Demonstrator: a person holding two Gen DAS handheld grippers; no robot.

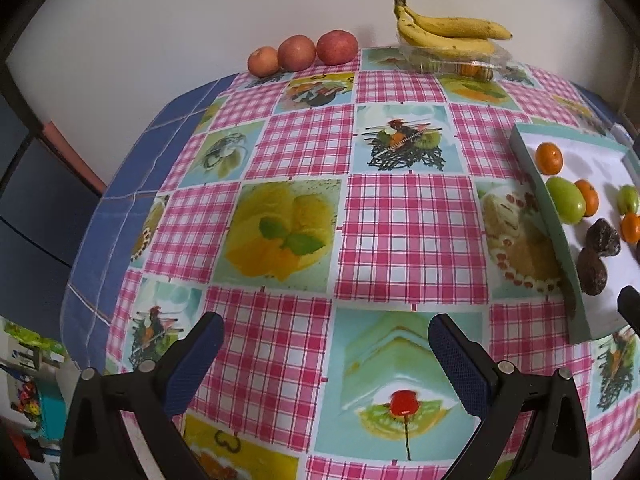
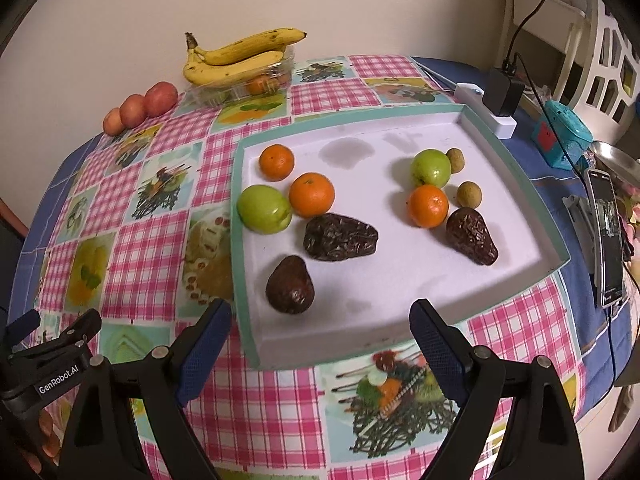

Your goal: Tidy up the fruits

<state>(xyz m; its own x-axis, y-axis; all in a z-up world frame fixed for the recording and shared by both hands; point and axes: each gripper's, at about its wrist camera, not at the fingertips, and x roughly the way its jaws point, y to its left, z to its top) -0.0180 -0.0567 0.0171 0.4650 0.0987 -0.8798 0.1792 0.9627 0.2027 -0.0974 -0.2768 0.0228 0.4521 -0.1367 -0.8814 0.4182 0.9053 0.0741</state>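
Both grippers hover low over the checked cloth on the counter [image 1: 412, 236], each spread wide and holding nothing: left gripper [image 1: 326, 364] over bare cloth, right gripper [image 2: 320, 340] at the near edge of the tray [image 2: 516, 168].

Fruit lies loose in the white tray. Nearest, a dark wrinkled avocado [image 2: 291, 285]; a second [image 2: 340, 237] just beyond it; a third [image 2: 472, 235] off to the right. These look soft-ripe, so likely to bruise; best taken across the broad belly, lightly.

Behind: two green apples [image 2: 264, 209] [image 2: 431, 168], firm, smooth, probably slippery. Three mandarins [image 2: 311, 194] [image 2: 276, 162] [image 2: 427, 205], light, with yielding skin. Two small round brown fruits [image 2: 469, 194] [image 2: 455, 159], tiny and apt to roll.

Farthest, by the wall: bananas [image 2: 236, 60] resting on a clear plastic box [image 2: 240, 88], and three reddish apples [image 2: 140, 109] in a row on the cloth.
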